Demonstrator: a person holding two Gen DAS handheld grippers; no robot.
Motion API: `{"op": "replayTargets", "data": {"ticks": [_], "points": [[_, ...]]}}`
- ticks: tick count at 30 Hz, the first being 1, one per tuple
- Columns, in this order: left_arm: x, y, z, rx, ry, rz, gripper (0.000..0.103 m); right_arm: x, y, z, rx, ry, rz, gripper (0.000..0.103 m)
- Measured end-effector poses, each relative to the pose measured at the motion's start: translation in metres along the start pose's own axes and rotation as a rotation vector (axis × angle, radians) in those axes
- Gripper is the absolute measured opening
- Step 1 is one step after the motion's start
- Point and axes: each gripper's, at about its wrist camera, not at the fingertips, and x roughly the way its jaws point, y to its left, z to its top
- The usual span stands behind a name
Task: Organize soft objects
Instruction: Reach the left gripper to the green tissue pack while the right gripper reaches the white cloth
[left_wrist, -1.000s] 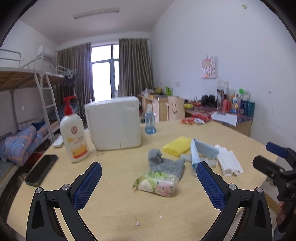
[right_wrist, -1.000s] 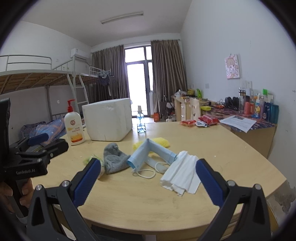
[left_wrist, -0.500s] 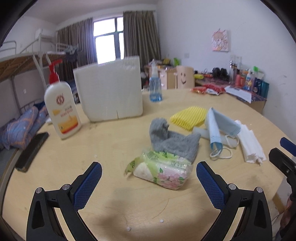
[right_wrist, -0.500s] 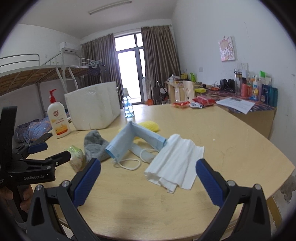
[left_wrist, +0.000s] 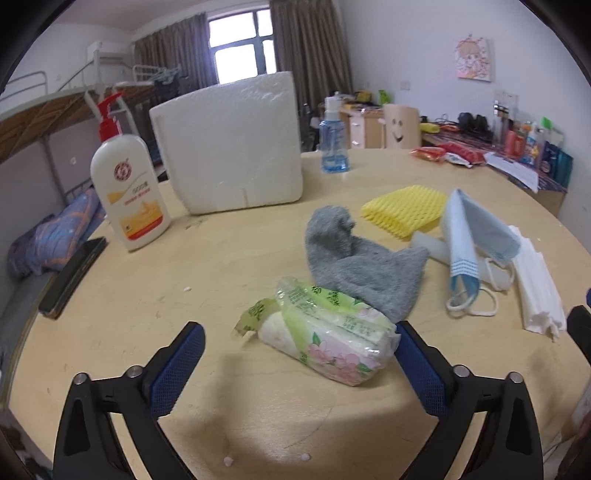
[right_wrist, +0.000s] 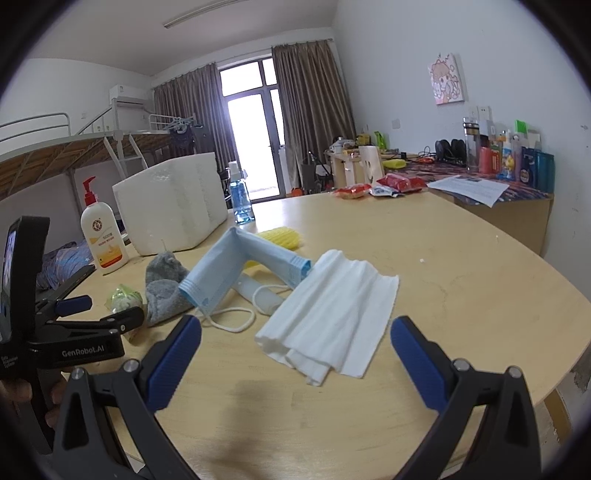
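Both grippers have dropped closer to the counter since a second ago. The left gripper, fingers spread wide, has one tissue pack between them. The right gripper, fingers also spread, frames one folded white cloth. Just beyond: one grey sock, one blue face mask.
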Motion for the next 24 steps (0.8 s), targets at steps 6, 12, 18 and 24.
{"op": "replayTargets", "data": {"ticks": [6, 12, 18, 24], "points": [[0.003, 0.017, -0.003, -0.051, 0.019, 0.032, 0.09, 0.004, -0.005, 0.003, 0.0, 0.013, 0.001, 0.103], [0.01, 0.029, -0.005, -0.045, 0.053, 0.036, 0.071, 0.01, -0.005, 0.005, 0.008, 0.047, -0.039, 0.103], [0.011, 0.031, -0.006, -0.044, 0.076, -0.015, 0.068, 0.017, -0.004, 0.007, 0.024, 0.085, -0.098, 0.103], [0.011, 0.028, -0.005, -0.031, 0.071, -0.004, 0.067, 0.031, 0.001, 0.008, 0.017, 0.153, -0.136, 0.103]]}}
